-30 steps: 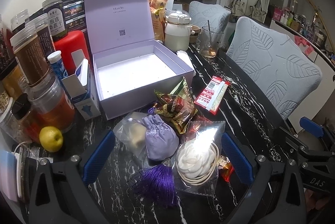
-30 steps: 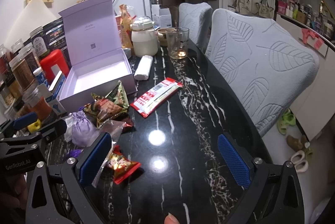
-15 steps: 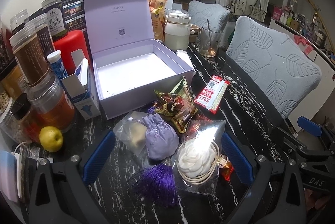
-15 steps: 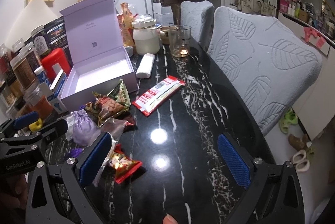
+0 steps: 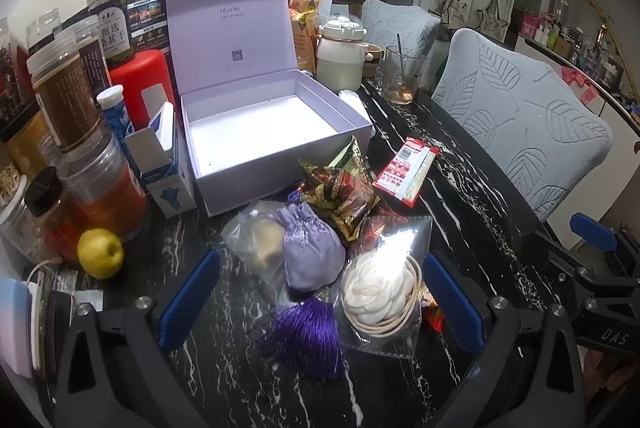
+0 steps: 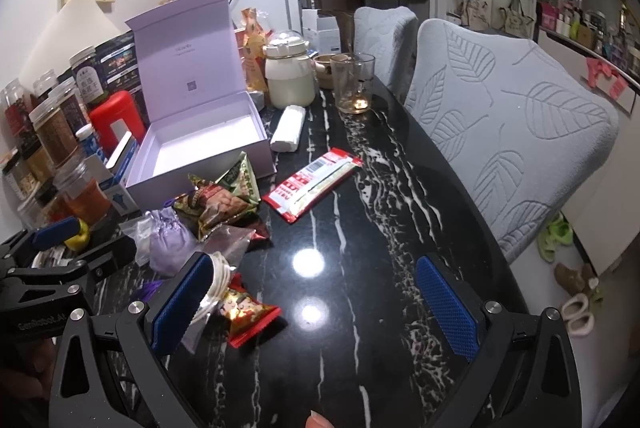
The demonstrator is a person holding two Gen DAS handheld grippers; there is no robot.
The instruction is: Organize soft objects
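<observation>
An open lilac box (image 5: 276, 132) stands empty on the black marble table; it also shows in the right wrist view (image 6: 200, 152). In front of it lies a pile: a lilac drawstring pouch (image 5: 312, 248) with a purple tassel (image 5: 308, 332), a clear bag with a white soft flower (image 5: 380, 288), a clear bag with a beige lump (image 5: 256, 248), and snack packets (image 5: 344, 192). My left gripper (image 5: 320, 300) is open, low over the pouch and the flower bag. My right gripper (image 6: 316, 304) is open and empty, right of the pile, over bare table.
Jars (image 5: 64, 96), a red canister (image 5: 140, 84), a small blue-white carton (image 5: 160, 164) and a lemon (image 5: 100, 253) crowd the left. A red-white packet (image 6: 312, 184), a white roll (image 6: 288, 128), a glass (image 6: 354, 84) and a white pot (image 6: 290, 76) lie beyond. Grey chairs (image 6: 508, 124) line the right edge.
The right wrist view has shifted slightly toward the pile. The left gripper has barely moved. Both stay open.
</observation>
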